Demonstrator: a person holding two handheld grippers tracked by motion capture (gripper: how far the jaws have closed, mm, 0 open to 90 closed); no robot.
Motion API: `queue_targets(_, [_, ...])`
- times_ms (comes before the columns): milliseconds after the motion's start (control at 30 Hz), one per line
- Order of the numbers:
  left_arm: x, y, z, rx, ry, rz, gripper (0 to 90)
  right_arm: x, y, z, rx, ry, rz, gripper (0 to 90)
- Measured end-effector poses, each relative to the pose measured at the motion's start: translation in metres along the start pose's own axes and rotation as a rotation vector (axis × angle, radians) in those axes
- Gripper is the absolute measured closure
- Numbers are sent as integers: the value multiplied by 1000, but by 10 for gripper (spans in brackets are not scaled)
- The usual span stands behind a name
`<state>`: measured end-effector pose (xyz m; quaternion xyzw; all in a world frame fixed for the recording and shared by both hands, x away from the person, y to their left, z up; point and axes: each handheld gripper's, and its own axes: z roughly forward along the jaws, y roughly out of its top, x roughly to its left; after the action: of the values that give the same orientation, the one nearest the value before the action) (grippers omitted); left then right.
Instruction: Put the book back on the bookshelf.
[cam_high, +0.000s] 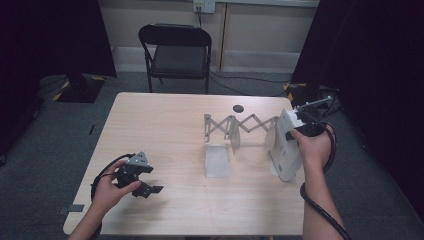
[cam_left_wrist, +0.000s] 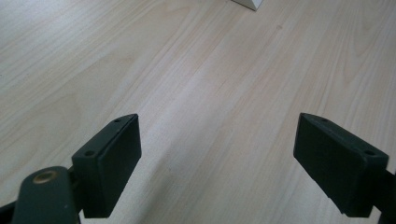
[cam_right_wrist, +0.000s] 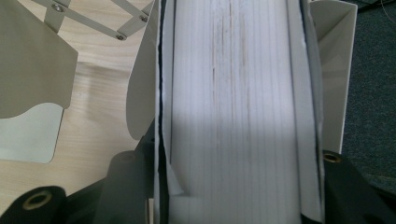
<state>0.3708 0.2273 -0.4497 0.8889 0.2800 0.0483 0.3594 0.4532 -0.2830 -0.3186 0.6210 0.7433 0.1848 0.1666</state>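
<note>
A thick white book (cam_high: 285, 145) stands upright at the right end of a beige expandable book rack (cam_high: 240, 125) with scissor links. My right gripper (cam_high: 300, 127) grips it from above. In the right gripper view, the black jaws of that gripper (cam_right_wrist: 233, 161) press on both covers, and the book's (cam_right_wrist: 233, 93) page edges face the camera. A rack end plate (cam_right_wrist: 334, 70) stands just beyond the book. My left gripper (cam_high: 150, 187) rests low over the near left of the table, far from the rack. Its jaws (cam_left_wrist: 217, 154) are open with nothing between them.
The wooden table (cam_high: 165, 130) has a small dark disc (cam_high: 238, 108) near its far edge. A flat rack divider plate (cam_high: 216, 160) lies at the middle. A black folding chair (cam_high: 175, 50) stands beyond the table. Dark curtains hang on both sides.
</note>
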Motion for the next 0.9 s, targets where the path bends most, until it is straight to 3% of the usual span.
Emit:
queue_targets(267, [1,-2,0,6,2,-4,149,-1,0,0,-9,15,19,432])
queue_targets(400, [1,-2,-1,10,5,-4,149,0,-1,1,-1,0,12,370])
queue_targets(700, [0,-2,-2,4,8,-5,149,0,-7,-2,-2,-13,2,339])
queue_targets(900, [-1,-2,-1,12,10,0,150,-2,-13,-4,4,4,11,322])
